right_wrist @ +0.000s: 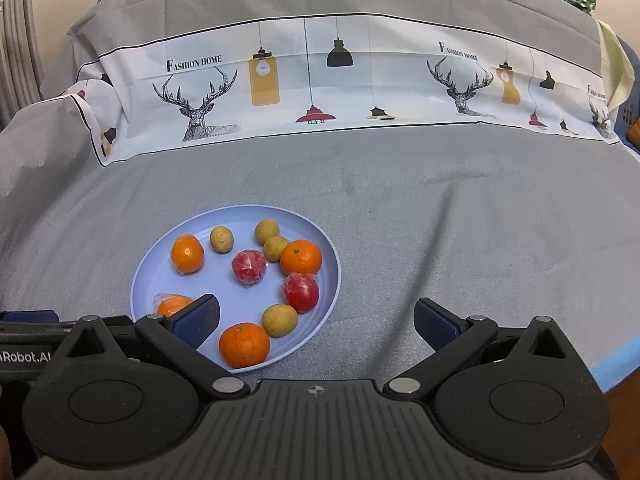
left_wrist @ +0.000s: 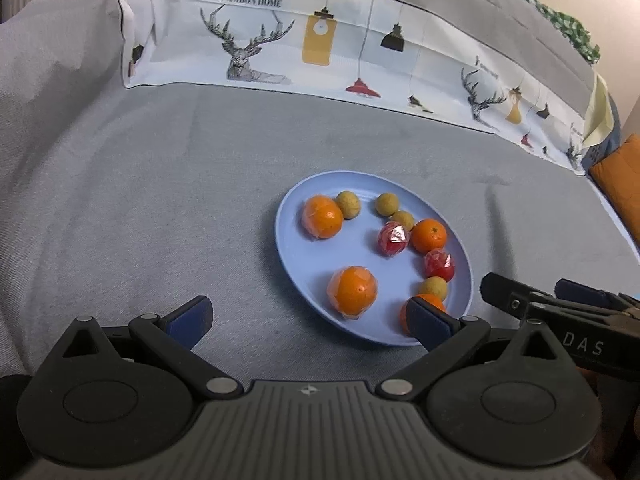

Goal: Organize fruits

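Observation:
A light blue plate lies on the grey cloth and holds several oranges, two red fruits in clear wrap and several small yellow-brown fruits. My left gripper is open and empty at the plate's near-left edge; its right finger covers part of an orange. My right gripper is open and empty at the plate's near-right side; its left finger overlaps the plate. The right gripper also shows in the left wrist view.
The grey cloth covers the surface. A white printed band with deer and lamps runs along the back. An orange cushion sits at the far right. A blue tape edge marks the near right.

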A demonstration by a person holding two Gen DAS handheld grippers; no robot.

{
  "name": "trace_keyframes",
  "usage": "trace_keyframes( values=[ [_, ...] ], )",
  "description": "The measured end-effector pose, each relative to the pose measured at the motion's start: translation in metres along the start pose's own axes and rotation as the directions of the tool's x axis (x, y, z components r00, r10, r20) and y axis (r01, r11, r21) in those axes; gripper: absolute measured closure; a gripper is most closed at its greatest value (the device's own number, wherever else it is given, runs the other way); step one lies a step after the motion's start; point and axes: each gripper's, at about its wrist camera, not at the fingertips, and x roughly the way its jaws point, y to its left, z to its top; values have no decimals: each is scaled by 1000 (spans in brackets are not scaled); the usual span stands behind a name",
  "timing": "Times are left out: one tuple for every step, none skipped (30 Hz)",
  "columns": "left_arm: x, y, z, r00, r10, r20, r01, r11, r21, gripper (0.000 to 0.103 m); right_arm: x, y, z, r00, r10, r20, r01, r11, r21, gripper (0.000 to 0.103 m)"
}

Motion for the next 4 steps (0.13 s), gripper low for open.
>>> trace_keyframes(
  values=[
    [0, -1, 0, 1000, -6, 1, 6, 1000, 2, 0, 0, -1, 1, 1000, 2, 4, -2, 1000, 6, 1],
    [1, -1, 0, 1000, -9, 0, 9, 1000, 2, 0, -1, -4, 2, 1000, 6, 14, -6, 1000, 21, 1],
    [1, -1, 0, 1000, -9, 0, 9, 1000, -1, 0, -3, -7, 3, 999, 8, 31, -10, 999, 42, 1],
    [2, 0, 1, 1000, -8, -1, 8, 1000, -7, 0, -4, -12, 6, 999, 10, 52, -14, 998, 68, 1]
  ],
)
